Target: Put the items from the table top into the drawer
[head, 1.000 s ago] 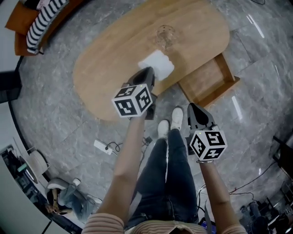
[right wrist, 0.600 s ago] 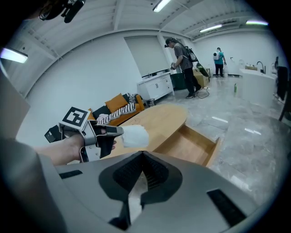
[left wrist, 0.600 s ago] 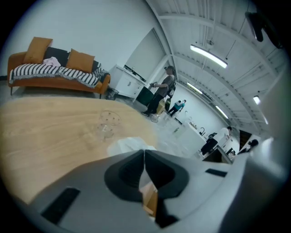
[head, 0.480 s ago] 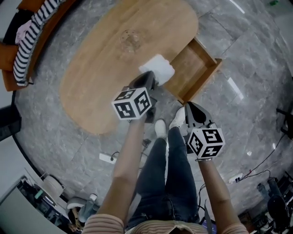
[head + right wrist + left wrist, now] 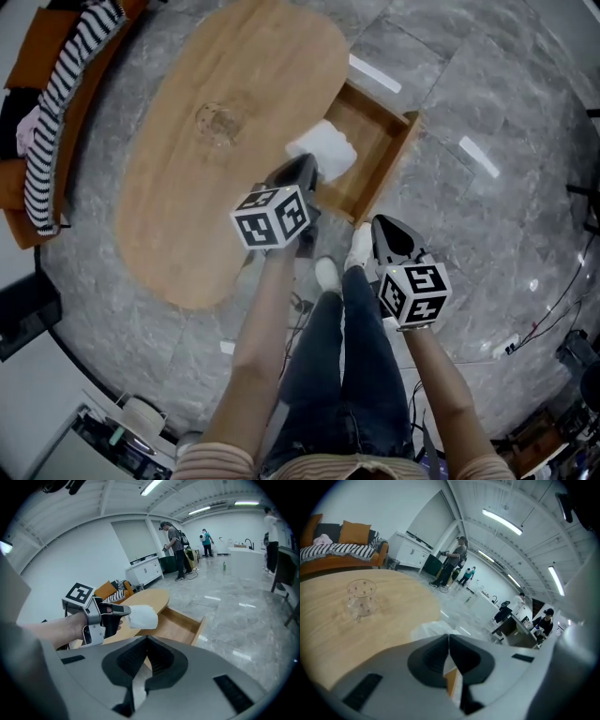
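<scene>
My left gripper (image 5: 305, 167) is shut on a white soft packet (image 5: 323, 150), which hangs over the left edge of the open wooden drawer (image 5: 373, 127) beside the oval wooden table (image 5: 187, 206). In the right gripper view the packet (image 5: 144, 617) juts from the left gripper (image 5: 123, 612) above the drawer (image 5: 180, 623). In the left gripper view it shows just past the closed jaws as a pale packet (image 5: 431, 629). A clear glass (image 5: 217, 122) stands on the table top. My right gripper (image 5: 384, 227) is shut on nothing, lower right, over the floor short of the drawer's front.
An orange sofa with a striped cloth (image 5: 56, 112) stands at the far left of the table. My own legs and white shoes (image 5: 361, 246) are below the grippers. Grey stone floor surrounds the table. Several people (image 5: 176, 550) stand far across the room.
The left gripper has carried the white packet from above the table's edge rightward to over the drawer's edge. The right gripper has come along with it, staying shut.
</scene>
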